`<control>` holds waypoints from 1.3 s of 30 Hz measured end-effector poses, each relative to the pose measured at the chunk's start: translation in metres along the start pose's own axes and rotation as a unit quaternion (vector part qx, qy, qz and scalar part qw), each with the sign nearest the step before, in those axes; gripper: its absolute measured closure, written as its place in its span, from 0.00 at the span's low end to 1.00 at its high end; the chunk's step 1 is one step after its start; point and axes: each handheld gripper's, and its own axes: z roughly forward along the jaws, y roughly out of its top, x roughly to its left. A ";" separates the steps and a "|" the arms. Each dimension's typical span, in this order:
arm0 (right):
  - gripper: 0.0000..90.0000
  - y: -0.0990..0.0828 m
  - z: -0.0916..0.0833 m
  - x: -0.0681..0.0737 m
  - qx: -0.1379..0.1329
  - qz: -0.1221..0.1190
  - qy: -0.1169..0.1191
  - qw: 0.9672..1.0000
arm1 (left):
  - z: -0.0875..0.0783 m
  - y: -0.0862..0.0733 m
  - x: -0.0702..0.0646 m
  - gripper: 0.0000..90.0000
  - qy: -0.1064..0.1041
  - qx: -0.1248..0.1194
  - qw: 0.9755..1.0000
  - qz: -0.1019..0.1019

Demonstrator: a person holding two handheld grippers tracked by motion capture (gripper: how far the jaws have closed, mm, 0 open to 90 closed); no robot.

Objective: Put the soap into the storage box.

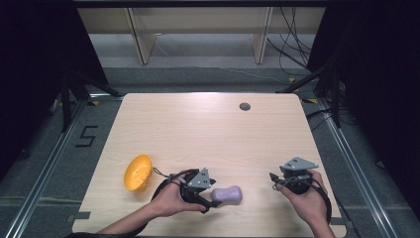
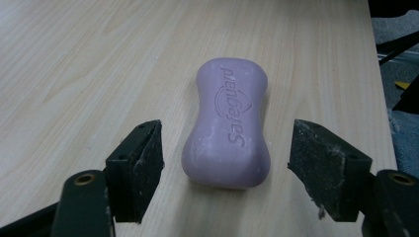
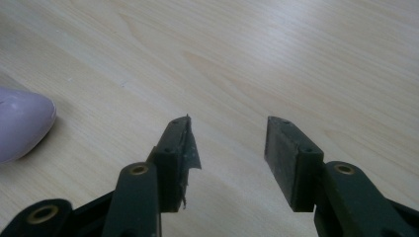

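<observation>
Two grippers: one in each of the person's hands, both low over the near edge of the tabletop [image 1: 208, 124].
Tabletop: pale wood grain, with a small dark round grommet [image 1: 244, 106] near its far edge.
Soap bar: a purple soap bar [image 2: 227, 123] lies flat on the tabletop, waisted in the middle, with "Safeguard" pressed into its top face. In the high view the bar [image 1: 227, 194] sits near the front edge, a little left of the middle.
Left gripper: the left gripper [image 1: 210, 195] is held by the left hand [image 1: 171, 198] just left of the soap and points at it.
Left fingers: in the left gripper view the two black fingers [image 2: 136, 170] stand wide apart, one on either side of the bar's near end; a strip of bare wood shows between each pad and the soap, so neither touches it.
Right gripper: the right gripper [image 1: 277, 179] is held by the right hand [image 1: 304, 196] at the near right of the tabletop, well apart from the soap.
Right fingers: in the right gripper view the fingers [image 3: 175, 163] are apart with only bare wood between them; the left pad's edge looks frayed. One rounded end of the soap [image 3: 22, 123] shows at that view's left edge.
Bowl: a small orange bowl [image 1: 137, 172] lies tilted on its side at the near left of the tabletop, beside the left hand's cable.
Floor: grey, with a "5" marked in tape [image 1: 86, 136] left of the table.
</observation>
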 end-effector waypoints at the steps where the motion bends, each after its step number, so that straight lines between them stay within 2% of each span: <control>1: 0.59 0.000 0.000 0.000 0.000 0.000 0.000 1.000 | -0.001 0.002 0.001 0.32 0.001 0.011 1.000 0.011; 2: 0.59 0.000 0.000 0.000 0.000 0.000 -0.001 1.000 | 0.001 0.003 0.000 0.31 -0.001 0.008 1.000 0.006; 5: 0.59 0.000 0.000 0.000 0.000 -0.001 0.000 1.000 | 0.003 0.008 0.001 0.31 -0.001 0.028 1.000 0.012; 8: 0.59 0.000 0.000 0.000 -0.001 -0.003 -0.001 1.000 | 0.005 0.011 0.002 0.31 -0.001 0.035 0.999 0.014; 11: 0.59 0.000 0.000 -0.001 -0.003 -0.003 -0.001 1.000 | 0.009 0.017 0.000 0.31 0.003 0.047 0.998 0.029; 13: 0.59 0.000 0.001 -0.002 -0.004 -0.010 0.000 1.000 | 0.011 0.018 0.000 0.30 0.002 0.047 0.998 0.030; 16: 0.59 0.000 0.001 -0.002 -0.005 -0.009 0.001 1.000 | 0.017 0.025 -0.001 0.31 0.005 0.067 0.997 0.037; 17: 0.59 0.000 0.000 -0.001 -0.005 -0.003 0.000 1.000 | 0.018 0.027 0.000 0.32 0.004 0.078 0.996 0.047; 20: 0.59 0.000 0.000 0.000 -0.005 0.001 0.001 1.000 | 0.020 0.031 0.001 0.34 -0.002 0.080 0.996 0.041; 21: 0.59 0.000 0.000 -0.001 -0.006 -0.004 0.001 1.000 | 0.021 0.034 0.003 0.34 -0.010 0.084 0.996 0.021; 22: 0.59 -0.001 0.000 -0.001 -0.006 -0.004 0.001 1.000 | 0.022 0.035 0.003 0.34 -0.009 0.088 0.996 0.018; 23: 0.59 -0.001 -0.001 -0.001 -0.002 -0.003 0.003 1.000 | 0.022 0.036 0.002 0.34 -0.003 0.095 0.995 0.028; 24: 0.59 -0.001 0.000 -0.002 -0.001 -0.009 0.002 1.000 | 0.023 0.037 0.001 0.34 0.003 0.100 0.995 0.027; 26: 0.59 -0.001 0.000 -0.002 -0.002 -0.007 0.003 1.000 | 0.025 0.038 0.000 0.35 -0.003 0.102 0.994 0.025; 28: 0.59 0.000 -0.001 0.001 -0.003 0.008 0.003 1.000 | 0.026 0.039 -0.001 0.35 -0.004 0.105 0.994 0.025; 29: 0.59 0.000 0.000 0.000 -0.004 0.001 0.004 1.000 | 0.030 0.040 -0.003 0.35 -0.006 0.107 0.994 0.024; 33: 0.59 -0.001 -0.001 0.001 0.000 0.006 0.004 1.000 | 0.037 0.041 -0.007 0.37 -0.005 0.115 0.993 0.021; 38: 0.59 -0.002 -0.001 -0.002 -0.001 -0.011 0.003 1.000 | 0.039 0.040 -0.007 0.38 -0.007 0.121 0.992 0.024; 39: 0.59 -0.001 0.000 -0.001 -0.004 -0.003 0.003 1.000 | 0.039 0.040 -0.007 0.38 -0.006 0.122 0.992 0.022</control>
